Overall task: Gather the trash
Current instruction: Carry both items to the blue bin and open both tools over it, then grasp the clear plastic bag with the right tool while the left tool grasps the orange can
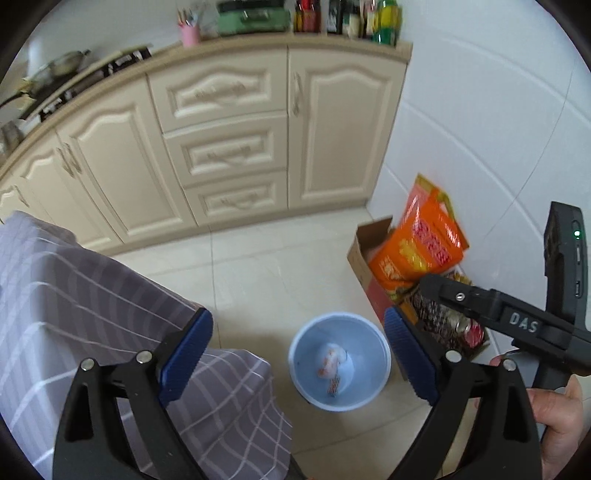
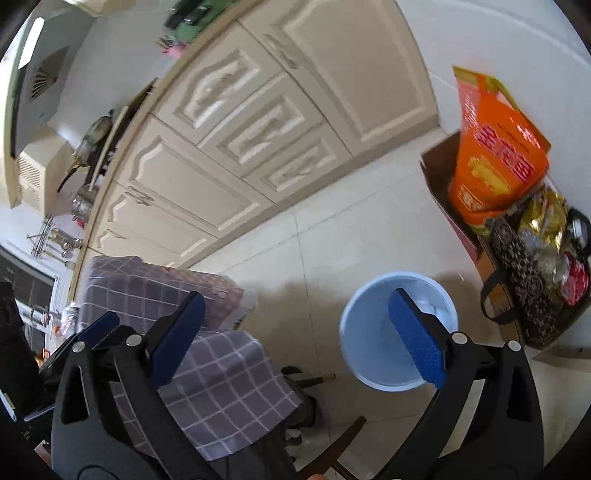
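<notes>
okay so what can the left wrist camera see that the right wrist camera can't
Only the left wrist view shows the crumpled trash lying in the bin's bottom, the bottles on the counter, and the hand holding the right gripper. Only the right wrist view shows the range hood and the black patterned bag's handles. Both show the blue bin, the checked cloth, the orange bag and the cream cabinets.

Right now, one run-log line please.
left gripper: open, empty | right gripper: open, empty | bin: crumpled trash inside | both above bin
</notes>
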Demonstrator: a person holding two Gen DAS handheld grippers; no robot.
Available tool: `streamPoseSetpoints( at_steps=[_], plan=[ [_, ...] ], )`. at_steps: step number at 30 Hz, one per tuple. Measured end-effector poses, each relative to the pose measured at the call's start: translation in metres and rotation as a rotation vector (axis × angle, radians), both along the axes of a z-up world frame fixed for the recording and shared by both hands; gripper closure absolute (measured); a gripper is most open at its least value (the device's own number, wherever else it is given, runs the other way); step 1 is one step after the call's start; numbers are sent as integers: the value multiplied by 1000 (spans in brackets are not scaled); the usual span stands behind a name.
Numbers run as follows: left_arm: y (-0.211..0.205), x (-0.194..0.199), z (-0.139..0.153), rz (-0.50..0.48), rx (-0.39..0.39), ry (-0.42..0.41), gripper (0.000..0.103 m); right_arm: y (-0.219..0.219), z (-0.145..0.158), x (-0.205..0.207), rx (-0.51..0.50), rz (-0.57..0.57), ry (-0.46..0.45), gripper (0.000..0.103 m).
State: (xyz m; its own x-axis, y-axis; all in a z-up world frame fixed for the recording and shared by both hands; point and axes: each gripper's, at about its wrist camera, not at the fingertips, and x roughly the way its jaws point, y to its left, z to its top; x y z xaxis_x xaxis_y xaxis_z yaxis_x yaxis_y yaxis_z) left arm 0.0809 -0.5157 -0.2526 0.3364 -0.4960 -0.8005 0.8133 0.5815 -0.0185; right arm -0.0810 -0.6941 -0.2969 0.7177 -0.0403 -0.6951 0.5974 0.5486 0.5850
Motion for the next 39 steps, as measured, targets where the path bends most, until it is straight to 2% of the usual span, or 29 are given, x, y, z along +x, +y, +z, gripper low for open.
streamPoseSetpoints(
  at_steps=[8, 14, 19, 29, 39],
  plan=[
    [54, -4, 67, 46, -108, -130, 11, 43, 78, 31, -124, 79, -104, 6],
    [99, 1, 103, 108, -168, -203, 11, 85, 131, 59, -207, 155, -178, 6],
    [150, 9, 129, 185, -191, -293, 11, 124, 162, 84, -263, 227, -220, 6],
    [275, 37, 148, 401, -229, -353, 11, 224, 196, 138, -354, 396, -248, 6],
    [385, 66, 139, 631, -210, -385, 10, 304, 196, 181, -402, 526, -223, 6]
  ],
)
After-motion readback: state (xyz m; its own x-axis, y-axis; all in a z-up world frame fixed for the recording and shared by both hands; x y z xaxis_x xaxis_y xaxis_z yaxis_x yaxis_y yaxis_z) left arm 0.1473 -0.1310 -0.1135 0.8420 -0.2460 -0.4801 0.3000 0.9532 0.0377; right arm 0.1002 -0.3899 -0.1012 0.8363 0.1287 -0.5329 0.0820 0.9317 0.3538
